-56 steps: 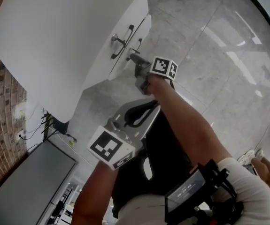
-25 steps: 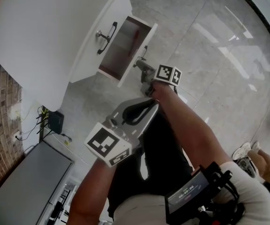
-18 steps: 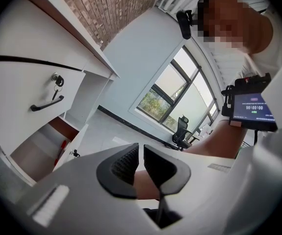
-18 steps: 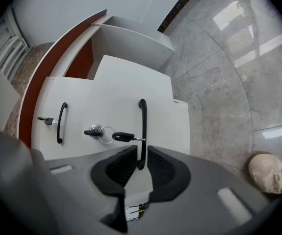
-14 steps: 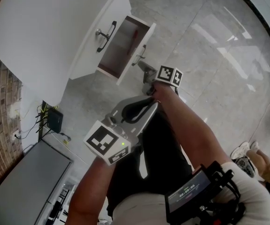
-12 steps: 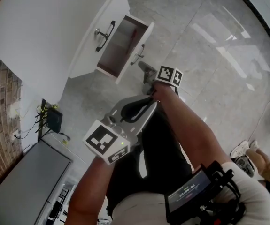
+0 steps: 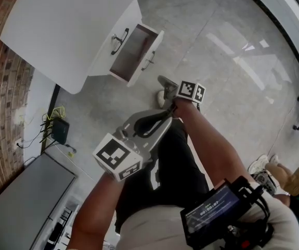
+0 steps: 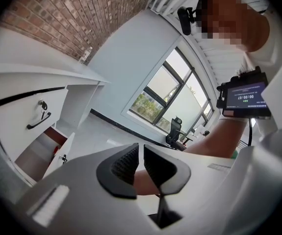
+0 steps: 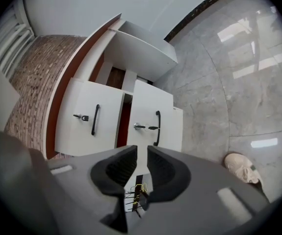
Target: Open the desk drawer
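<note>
The white desk (image 7: 61,25) has two drawers side by side. One drawer (image 7: 131,53) stands pulled out, its reddish-brown inside showing; its front (image 9: 153,119) carries a black handle (image 9: 157,128) and a key in the lock. The other drawer (image 9: 89,119) stays closed. My right gripper (image 7: 164,82) hangs below the pulled-out drawer, apart from its handle, its jaws a narrow gap apart with nothing between them (image 9: 142,152). My left gripper (image 7: 166,117) sits lower, over my lap, shut and empty (image 8: 141,152).
A pale shoe (image 9: 241,168) rests on the grey marble floor (image 7: 232,51) near the right gripper. A black box with cables (image 7: 60,130) and a grey panel (image 7: 24,202) lie by the brick wall at left. An office chair (image 8: 174,131) stands by the windows.
The right gripper pulled the drawer out by its handle, then let go and drew back. The head view has since shifted, so the desk now sits further away.
</note>
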The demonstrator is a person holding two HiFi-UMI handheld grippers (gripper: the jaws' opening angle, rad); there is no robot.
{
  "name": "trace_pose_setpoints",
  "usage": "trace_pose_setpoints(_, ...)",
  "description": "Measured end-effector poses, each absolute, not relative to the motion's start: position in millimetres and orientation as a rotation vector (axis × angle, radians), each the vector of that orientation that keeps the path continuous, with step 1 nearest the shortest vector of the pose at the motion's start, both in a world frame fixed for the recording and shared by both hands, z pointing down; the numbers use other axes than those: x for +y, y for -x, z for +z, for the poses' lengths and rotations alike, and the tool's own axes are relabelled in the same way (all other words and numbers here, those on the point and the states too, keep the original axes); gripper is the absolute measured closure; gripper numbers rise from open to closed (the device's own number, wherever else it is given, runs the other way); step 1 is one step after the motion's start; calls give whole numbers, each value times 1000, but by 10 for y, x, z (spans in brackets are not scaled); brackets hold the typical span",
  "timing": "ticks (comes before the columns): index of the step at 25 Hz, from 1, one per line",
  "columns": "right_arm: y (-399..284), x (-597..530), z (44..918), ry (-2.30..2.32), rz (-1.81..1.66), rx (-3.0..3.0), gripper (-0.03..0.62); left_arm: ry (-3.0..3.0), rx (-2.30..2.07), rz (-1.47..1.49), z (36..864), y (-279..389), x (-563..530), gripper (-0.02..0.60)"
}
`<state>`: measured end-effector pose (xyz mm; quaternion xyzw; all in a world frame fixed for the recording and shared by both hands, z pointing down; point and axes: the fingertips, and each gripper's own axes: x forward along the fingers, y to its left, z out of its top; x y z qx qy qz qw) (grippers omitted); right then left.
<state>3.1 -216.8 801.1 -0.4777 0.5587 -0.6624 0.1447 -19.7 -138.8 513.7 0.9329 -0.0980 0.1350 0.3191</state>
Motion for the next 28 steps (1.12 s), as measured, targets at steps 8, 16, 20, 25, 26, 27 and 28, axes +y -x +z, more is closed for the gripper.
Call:
trace_pose_setpoints(8,-92,-1947,7066,1399,-1857,1714,543,-2477,-203,344,4347,355,-1060,543)
trace_pose_setpoints(16,-165,-1566,6146,1405,-1819,1841,546,-2518,-176,343,3501,445,-602,554)
trace_pose_setpoints(20,-11,-1372,5813,1374,-1832,1887,556,-2513,-151,336,3192,573,-407,558)
trace_pose_setpoints(25,207,-1170,5418,1318,-1847,1964,560,-2514,-134,325,2857,680,-217,569)
trace_pose_setpoints(26,233,-1115,5337,1310,-1844,1975,561,-2515,-134,327,2799,689,-169,572)
trace_pose_setpoints(27,260,-1058,5258,1301,-1840,1985,562,-2517,-136,330,2746,702,-124,574)
trace_pose_setpoints(28,286,-1004,5182,1291,-1837,1995,563,-2520,-140,331,2694,718,-89,574)
